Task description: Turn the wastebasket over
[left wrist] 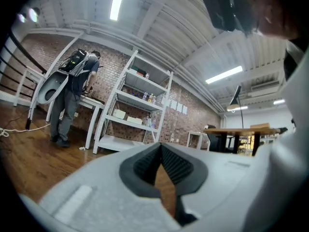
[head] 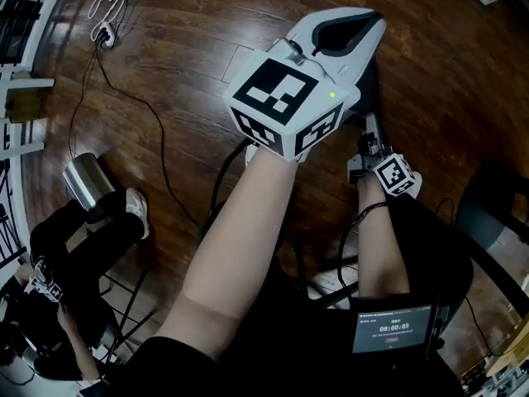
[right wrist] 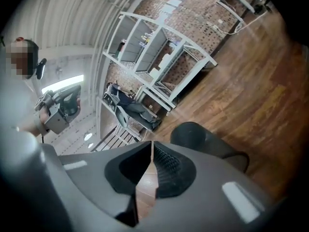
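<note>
The wastebasket point(right wrist: 207, 141) is a dark mesh cylinder on the wooden floor. In the right gripper view it lies just beyond and to the right of the jaws, apart from them. My right gripper point(right wrist: 152, 144) is shut with nothing between its pads. In the head view only its marker cube point(head: 395, 174) shows, low over the floor, and its jaws are hidden behind the left one. My left gripper point(head: 372, 21) is raised close to the head camera and points level. Its pads meet at the tips, and it point(left wrist: 161, 146) is shut and holds nothing.
A dark rounded shape point(head: 494, 209) sits at the head view's right edge. A shiny metal bin point(head: 87, 180) stands left, beside a seated person point(head: 74, 255). A cable point(head: 157, 139) and plug strip point(head: 104, 35) lie on the floor. White shelves point(left wrist: 133, 110) and a standing person point(left wrist: 72, 95) are farther off.
</note>
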### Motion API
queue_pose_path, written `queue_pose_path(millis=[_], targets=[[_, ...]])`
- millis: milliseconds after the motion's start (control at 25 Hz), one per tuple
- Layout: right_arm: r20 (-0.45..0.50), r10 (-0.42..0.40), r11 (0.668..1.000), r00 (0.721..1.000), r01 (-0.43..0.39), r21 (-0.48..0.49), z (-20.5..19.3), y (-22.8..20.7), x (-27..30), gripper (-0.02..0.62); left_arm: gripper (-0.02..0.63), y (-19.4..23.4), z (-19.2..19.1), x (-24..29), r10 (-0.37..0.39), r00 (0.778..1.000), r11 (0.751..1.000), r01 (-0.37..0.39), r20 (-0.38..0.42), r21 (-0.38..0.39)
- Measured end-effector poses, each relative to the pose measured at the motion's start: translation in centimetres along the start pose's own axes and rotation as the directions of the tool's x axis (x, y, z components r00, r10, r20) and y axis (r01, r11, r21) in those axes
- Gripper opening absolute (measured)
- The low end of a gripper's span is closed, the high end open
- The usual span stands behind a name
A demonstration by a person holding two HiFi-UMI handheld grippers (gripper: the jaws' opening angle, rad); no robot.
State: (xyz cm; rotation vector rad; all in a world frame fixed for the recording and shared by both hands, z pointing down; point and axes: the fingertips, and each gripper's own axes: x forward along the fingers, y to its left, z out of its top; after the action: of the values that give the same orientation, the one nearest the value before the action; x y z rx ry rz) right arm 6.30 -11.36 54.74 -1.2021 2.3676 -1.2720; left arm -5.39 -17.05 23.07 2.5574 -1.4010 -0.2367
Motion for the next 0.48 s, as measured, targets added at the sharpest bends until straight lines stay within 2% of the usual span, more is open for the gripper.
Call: queue_pose_path(millis=[160,280,480], targets=[[0.012,-0.042,0.995,0.999,0.040,0.094,-2.5,-2.0,-0.9,0.035,0.002,0.5,0.2,-0.4,0.007,1.000,1.000,-0.007,0.005,-0.008],[0.038,-0.024,0.987,0.999,0.017,0.163,-3.5,-2.7,-0.8,0.056,0.002,0.3,0.1,-0.5,0.006,1.000,1.000,-0.005,0.009,-0.008],[0.047,-0.112,0.955,0.993,0.094,0.283,-5.1,-5.5,-0.8,0.095,0.002,0.3,0.3,-0.6,0.006,1.000,1.000,-0.006,0.017,-0.013]])
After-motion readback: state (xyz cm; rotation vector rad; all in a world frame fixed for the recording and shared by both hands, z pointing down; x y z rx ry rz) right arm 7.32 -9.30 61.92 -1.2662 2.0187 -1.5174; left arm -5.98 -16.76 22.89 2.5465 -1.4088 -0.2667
